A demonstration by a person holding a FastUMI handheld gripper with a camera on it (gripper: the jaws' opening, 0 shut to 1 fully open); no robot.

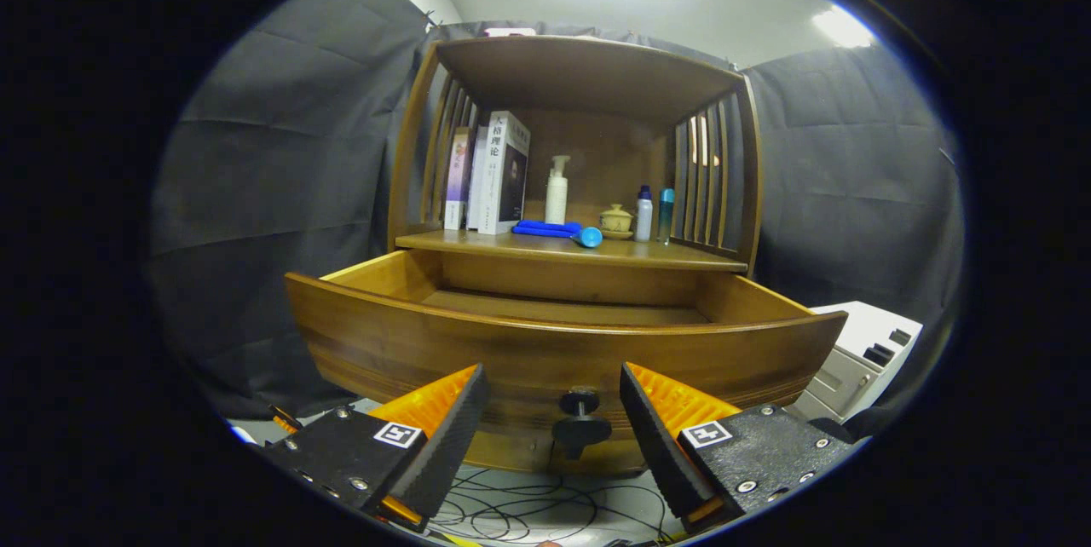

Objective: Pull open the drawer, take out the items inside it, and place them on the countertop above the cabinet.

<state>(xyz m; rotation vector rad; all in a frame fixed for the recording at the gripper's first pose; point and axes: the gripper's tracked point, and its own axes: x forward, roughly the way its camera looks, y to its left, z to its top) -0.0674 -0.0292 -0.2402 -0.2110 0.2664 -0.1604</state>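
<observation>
While the drawer [562,334] stands pulled well out of the cabinet [580,87], the gripper [554,411] hangs released, its fingers spread to either side of the knob [580,421] without touching it. What shows of the drawer's floor looks bare. A blue tool [558,231] lies on the tabletop [665,253] above, likely set there beside the books [494,172] and bottles [557,189].

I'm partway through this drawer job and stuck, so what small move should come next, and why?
Probably lift the gripper above the drawer front to look inside. The drawer is already pulled out, the fingers are open on either side of the knob without touching it, and the front panel hides most of the drawer's floor.
</observation>
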